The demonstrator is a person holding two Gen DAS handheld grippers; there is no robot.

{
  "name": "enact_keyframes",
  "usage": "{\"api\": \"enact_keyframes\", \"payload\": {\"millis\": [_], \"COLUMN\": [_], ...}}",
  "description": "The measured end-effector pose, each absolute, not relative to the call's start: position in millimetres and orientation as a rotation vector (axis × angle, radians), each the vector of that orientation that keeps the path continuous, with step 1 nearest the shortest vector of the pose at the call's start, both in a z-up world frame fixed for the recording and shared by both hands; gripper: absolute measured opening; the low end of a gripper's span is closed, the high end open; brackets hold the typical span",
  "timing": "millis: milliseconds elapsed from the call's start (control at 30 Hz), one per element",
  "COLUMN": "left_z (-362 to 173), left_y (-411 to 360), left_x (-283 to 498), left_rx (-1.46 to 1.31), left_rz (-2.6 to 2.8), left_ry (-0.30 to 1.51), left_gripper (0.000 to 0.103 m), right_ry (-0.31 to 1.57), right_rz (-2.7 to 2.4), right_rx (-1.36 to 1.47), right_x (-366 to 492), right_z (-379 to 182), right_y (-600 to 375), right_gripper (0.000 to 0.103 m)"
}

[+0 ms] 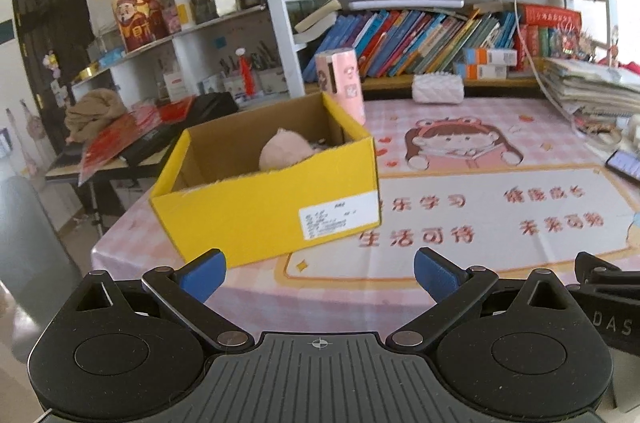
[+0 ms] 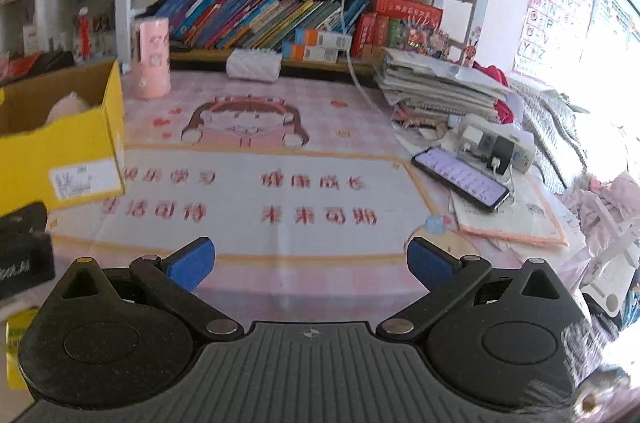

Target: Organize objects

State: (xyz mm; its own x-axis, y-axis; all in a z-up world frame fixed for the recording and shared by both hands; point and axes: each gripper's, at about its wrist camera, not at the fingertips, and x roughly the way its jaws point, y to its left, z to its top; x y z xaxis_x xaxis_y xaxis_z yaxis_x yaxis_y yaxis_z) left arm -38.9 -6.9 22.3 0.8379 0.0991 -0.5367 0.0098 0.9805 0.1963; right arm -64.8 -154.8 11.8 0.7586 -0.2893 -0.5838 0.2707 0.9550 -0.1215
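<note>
A yellow cardboard box (image 1: 264, 215) stands open on the pink cartoon table mat (image 1: 480, 223), just beyond my left gripper (image 1: 320, 273). A pale pink plush toy (image 1: 284, 153) lies inside it. The left gripper is open and holds nothing, near the table's front edge. In the right wrist view the same box (image 2: 60, 155) sits at the far left with the plush (image 2: 68, 107) peeking over its rim. My right gripper (image 2: 310, 261) is open and empty above the mat (image 2: 280, 199). A pink cylindrical container (image 1: 342, 85) (image 2: 152, 57) stands behind the box.
A phone (image 2: 460, 179) lies on papers at the right, beside a power strip (image 2: 496, 147) and a paper stack (image 2: 436, 83). A white quilted pouch (image 1: 438, 88) (image 2: 252, 64) rests by the bookshelf (image 1: 420, 35). The other gripper's black body (image 2: 24, 247) shows at left.
</note>
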Motion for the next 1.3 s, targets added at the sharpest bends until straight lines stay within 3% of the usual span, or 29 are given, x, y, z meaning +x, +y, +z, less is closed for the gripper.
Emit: {"api": "enact_keyframes", "payload": {"millis": [1300], "left_z": [13], "left_y": [-2], "left_x": [-51], "left_rx": [0.164], "left_rz": [0.075], "left_ry": [0.626], "left_gripper": [0.103], "right_ry": [0.674], "right_rz": [-0.293], "right_rx": [-0.064], "right_x": [-76], "right_z": [3], "right_y": [-139], "right_gripper": [0.103]}}
